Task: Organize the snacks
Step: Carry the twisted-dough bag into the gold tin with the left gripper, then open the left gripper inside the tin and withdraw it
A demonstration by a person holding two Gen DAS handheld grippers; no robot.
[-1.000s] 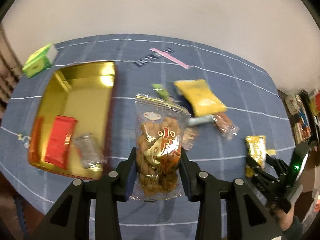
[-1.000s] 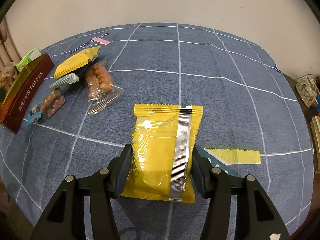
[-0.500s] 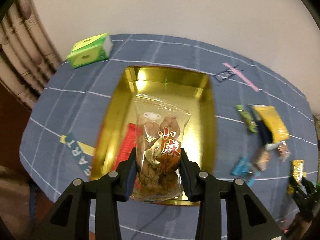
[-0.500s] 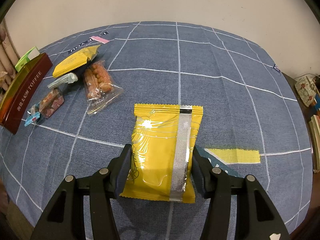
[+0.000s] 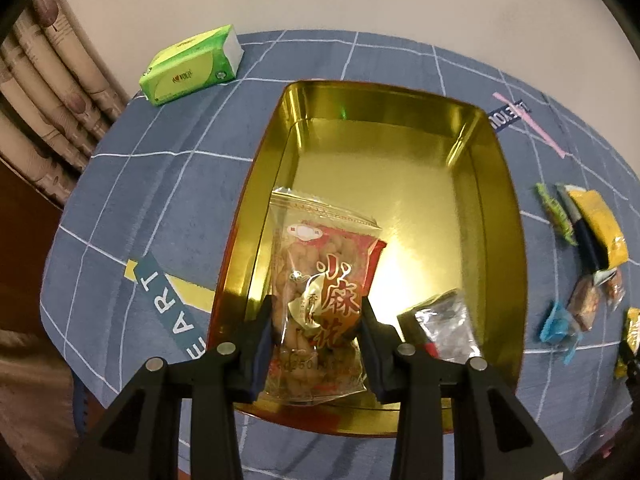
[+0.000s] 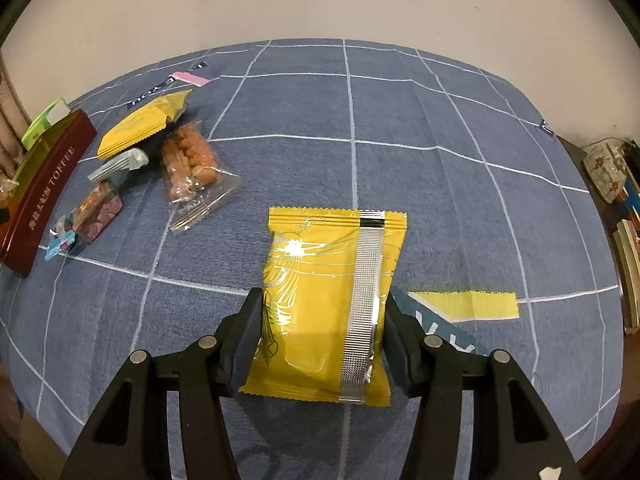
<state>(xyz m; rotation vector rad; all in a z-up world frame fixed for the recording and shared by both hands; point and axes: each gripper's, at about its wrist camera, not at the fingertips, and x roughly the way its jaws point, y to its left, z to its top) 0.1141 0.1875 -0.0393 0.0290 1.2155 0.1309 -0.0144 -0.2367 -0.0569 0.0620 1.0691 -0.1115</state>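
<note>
My left gripper [image 5: 318,326] is shut on a clear bag of fried dough twists with a red label [image 5: 320,280] and holds it over the near end of the gold tin [image 5: 400,104]. A silver-wrapped snack [image 5: 446,330] lies in the tin's near right corner. My right gripper [image 6: 322,332] is shut on a yellow snack packet [image 6: 332,288] with a silver seam, held just above the blue cloth. The tin's maroon side [image 6: 44,192], lettered TOFFEE, shows at the far left of the right wrist view.
Loose snacks lie right of the tin: a yellow packet [image 5: 598,220], a green stick [image 5: 554,212], a blue candy [image 5: 556,324]. In the right wrist view, a clear bag of twists [image 6: 192,172] and a yellow packet [image 6: 144,128]. A green tissue pack [image 5: 192,64] lies beyond.
My left gripper carried the twist bag left from the loose snacks to above the gold tin, then lower toward its near end. The right gripper and yellow packet stayed still.
</note>
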